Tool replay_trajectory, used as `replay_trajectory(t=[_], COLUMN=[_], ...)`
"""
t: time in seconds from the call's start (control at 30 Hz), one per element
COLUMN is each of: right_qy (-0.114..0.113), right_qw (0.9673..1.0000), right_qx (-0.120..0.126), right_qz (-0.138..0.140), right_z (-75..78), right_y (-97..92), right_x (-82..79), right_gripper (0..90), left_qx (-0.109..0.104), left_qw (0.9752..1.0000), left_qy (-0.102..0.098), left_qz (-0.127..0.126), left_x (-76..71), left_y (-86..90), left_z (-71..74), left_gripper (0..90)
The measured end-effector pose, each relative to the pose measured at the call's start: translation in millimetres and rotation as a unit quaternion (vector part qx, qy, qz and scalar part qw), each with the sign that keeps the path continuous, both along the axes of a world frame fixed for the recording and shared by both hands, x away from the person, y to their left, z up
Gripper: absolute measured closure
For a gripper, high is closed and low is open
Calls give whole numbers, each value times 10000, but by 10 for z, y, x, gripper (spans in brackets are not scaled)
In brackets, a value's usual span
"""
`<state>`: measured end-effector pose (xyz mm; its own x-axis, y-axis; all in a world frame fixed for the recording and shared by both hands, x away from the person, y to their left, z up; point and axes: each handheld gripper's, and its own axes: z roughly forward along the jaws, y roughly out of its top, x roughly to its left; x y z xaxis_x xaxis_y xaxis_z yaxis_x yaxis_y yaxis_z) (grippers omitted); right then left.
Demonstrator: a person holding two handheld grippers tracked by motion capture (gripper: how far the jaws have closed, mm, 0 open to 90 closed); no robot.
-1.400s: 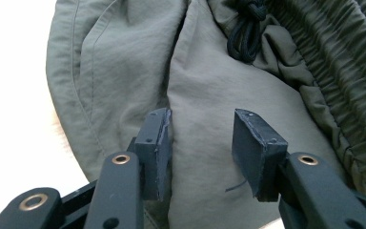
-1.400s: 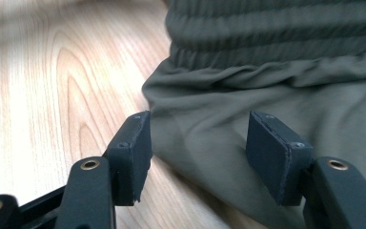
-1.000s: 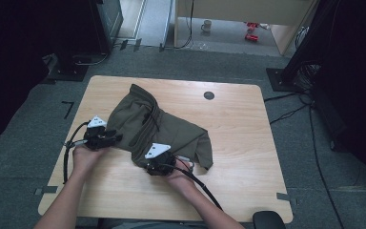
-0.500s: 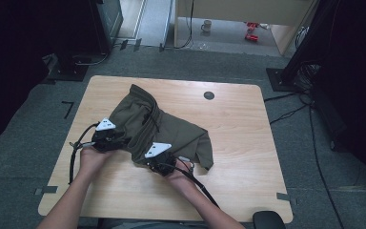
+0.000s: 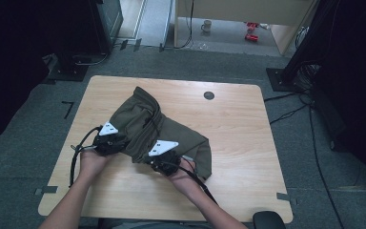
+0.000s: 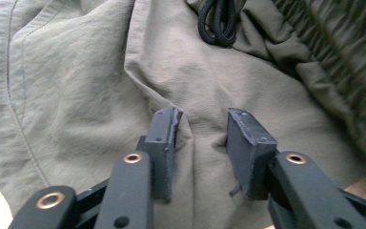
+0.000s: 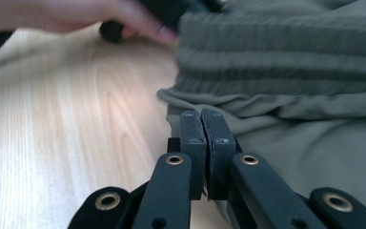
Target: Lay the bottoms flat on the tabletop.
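Note:
An olive garment with an elastic waistband and a black drawstring lies crumpled on the wooden table. My left gripper is at the garment's left edge. In the left gripper view it is open, pressed down on the cloth, with a small ridge of fabric between its fingers. My right gripper rests at the garment's near edge. In the right gripper view its pads are pressed together where the thin hem meets the tips. The ribbed waistband lies just beyond.
A small dark round disc sits in the table top at the far side. Bare wood stretches to the right of the garment and along the near edge. A hand holding the other gripper is at the top of the right gripper view.
My left gripper has moved a little to the right, from the garment's left edge onto the cloth. The right gripper has stayed in place.

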<state>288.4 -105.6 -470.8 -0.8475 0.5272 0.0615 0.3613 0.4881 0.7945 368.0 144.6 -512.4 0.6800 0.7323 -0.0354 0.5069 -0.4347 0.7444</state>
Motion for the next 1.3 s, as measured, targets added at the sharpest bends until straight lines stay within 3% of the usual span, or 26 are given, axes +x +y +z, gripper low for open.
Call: replay_trajectory(t=[0.13,0.57,0.7,0.93,1.0,1.3], right_qy=[-44,-283,-279,-322,-315,-47], right_qw=[9997,9957,9920,9875,9843,9748], right_qx=[130,157,240,115,85,-18], right_qz=[-179,-866,-1205,-1537,-1734,-2230], right_z=[121,298,351,408,424,339], right_y=[-148,-671,-902,-1192,-1343,-1695], right_x=[57,343,488,695,809,1210], right_gripper=[884,885,886,887,888,890], left_qx=[114,61,3,-90,-84,-71], left_qw=[9999,10000,10000,9999,10000,10000], left_qy=[-66,-36,-6,47,50,58], left_qz=[-21,-10,8,20,13,13], left_x=[-7,-2,-2,4,6,6], left_y=[-14,-2,9,30,34,34], left_z=[2,2,1,-2,-2,1], left_gripper=[670,678,678,682,684,684])
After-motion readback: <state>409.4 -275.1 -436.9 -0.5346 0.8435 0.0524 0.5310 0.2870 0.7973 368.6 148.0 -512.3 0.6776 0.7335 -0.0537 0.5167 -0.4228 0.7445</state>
